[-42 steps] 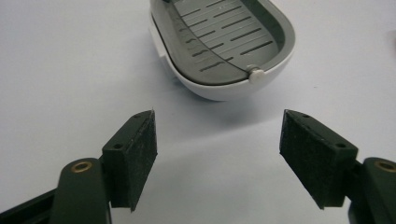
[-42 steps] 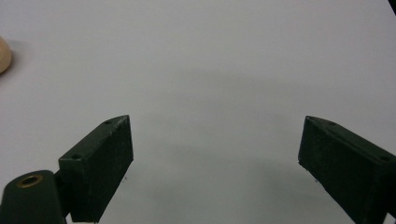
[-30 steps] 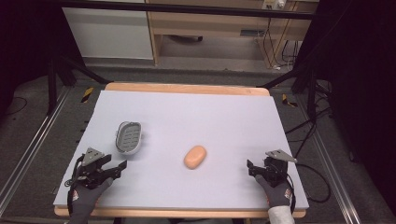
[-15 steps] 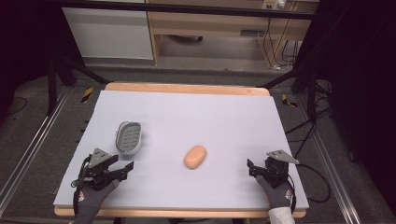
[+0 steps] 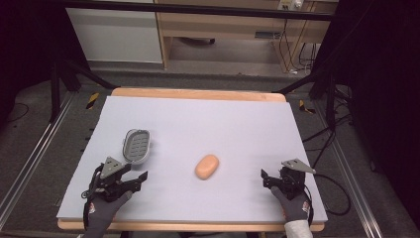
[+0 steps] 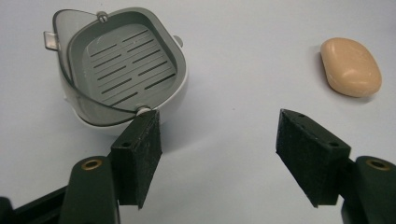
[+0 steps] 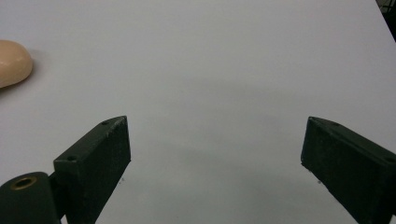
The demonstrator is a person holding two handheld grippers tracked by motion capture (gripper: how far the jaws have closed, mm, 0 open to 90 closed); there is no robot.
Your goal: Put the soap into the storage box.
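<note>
Both our grippers rest with jaws spread, empty. Our left gripper (image 6: 219, 158) should swing toward the soap (image 6: 351, 66), straddling it squarely, beside the dish (image 6: 123, 70).

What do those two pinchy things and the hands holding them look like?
Each tool is black. The left tool and the right tool both carry a grey three-cornered plate on top and trail a black cable. Their jaws are flat black blocks with rough pads and small screw holes. The person wears dark grey gloves; a light cuff shows at the right wrist.
</note>
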